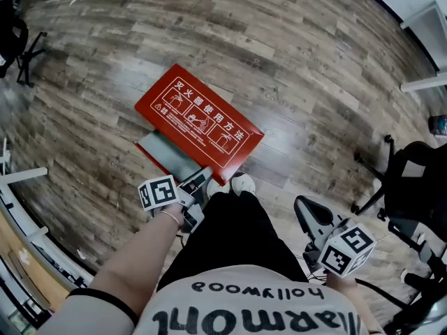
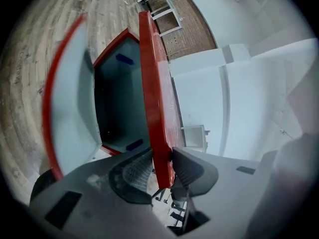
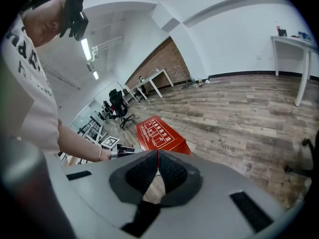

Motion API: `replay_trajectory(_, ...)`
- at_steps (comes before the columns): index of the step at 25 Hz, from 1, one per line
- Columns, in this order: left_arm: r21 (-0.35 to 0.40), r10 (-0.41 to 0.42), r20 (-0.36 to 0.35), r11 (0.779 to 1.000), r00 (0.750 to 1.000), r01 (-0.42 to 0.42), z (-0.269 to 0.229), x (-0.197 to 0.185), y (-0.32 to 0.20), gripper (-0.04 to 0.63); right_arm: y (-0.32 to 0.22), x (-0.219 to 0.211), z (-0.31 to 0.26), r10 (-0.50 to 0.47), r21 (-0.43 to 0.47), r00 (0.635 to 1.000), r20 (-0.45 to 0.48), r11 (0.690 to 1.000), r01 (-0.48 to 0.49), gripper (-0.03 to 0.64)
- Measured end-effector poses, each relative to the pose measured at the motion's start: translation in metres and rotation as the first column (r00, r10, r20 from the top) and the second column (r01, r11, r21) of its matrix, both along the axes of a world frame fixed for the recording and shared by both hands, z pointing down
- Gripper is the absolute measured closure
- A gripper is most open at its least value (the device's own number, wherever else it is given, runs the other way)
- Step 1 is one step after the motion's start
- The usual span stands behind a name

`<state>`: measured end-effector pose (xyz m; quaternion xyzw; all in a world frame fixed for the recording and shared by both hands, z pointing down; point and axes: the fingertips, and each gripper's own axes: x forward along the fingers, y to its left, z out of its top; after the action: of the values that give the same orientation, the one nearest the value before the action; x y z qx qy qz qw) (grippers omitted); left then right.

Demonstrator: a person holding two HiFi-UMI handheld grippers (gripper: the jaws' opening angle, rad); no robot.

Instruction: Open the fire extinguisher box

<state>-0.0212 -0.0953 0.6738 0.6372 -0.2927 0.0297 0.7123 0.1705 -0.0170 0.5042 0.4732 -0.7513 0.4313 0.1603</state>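
Note:
The red fire extinguisher box (image 1: 199, 121) lies on the wood floor, its lid printed with white instruction pictures. The lid is raised at its near edge, and a strip of grey interior (image 1: 170, 158) shows beneath it. My left gripper (image 1: 201, 181) is shut on that near edge. In the left gripper view the red lid edge (image 2: 153, 103) stands between both pads, with the dark box interior (image 2: 118, 98) to its left. My right gripper (image 1: 308, 217) hangs shut and holding nothing by the person's right side, away from the box. Its pads meet in the right gripper view (image 3: 158, 166), where the box (image 3: 158, 135) lies beyond.
The person's shoes (image 1: 242, 182) stand right at the box's near corner. A black office chair (image 1: 413, 181) is at the right. Desk frames (image 1: 15, 187) line the left edge, and white table legs (image 1: 427, 21) stand at the far right.

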Motion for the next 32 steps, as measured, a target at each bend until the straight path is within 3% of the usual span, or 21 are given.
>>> replay_trajectory(17,0.027,0.07,-0.04,0.997,0.997,-0.069,-0.052,0.02,-0.019,0.485,-0.018,0.023,-0.048,0.063,0.102,0.997,-0.044,0.993,-0.058,0.607)
replay_trajectory(24,0.15,0.15,-0.169,0.981,0.974,-0.125,-0.103,0.053,-0.051,0.511,-0.018,0.025,-0.056,0.095,0.116,0.994,-0.047,0.989,-0.089,0.607)
replay_trajectory(32,0.244,0.202,-0.32,0.962,0.925,-0.126,-0.147,0.102,-0.084,0.529,-0.009,0.038,-0.057,0.15,0.125,0.987,-0.053,0.982,-0.142,0.607)
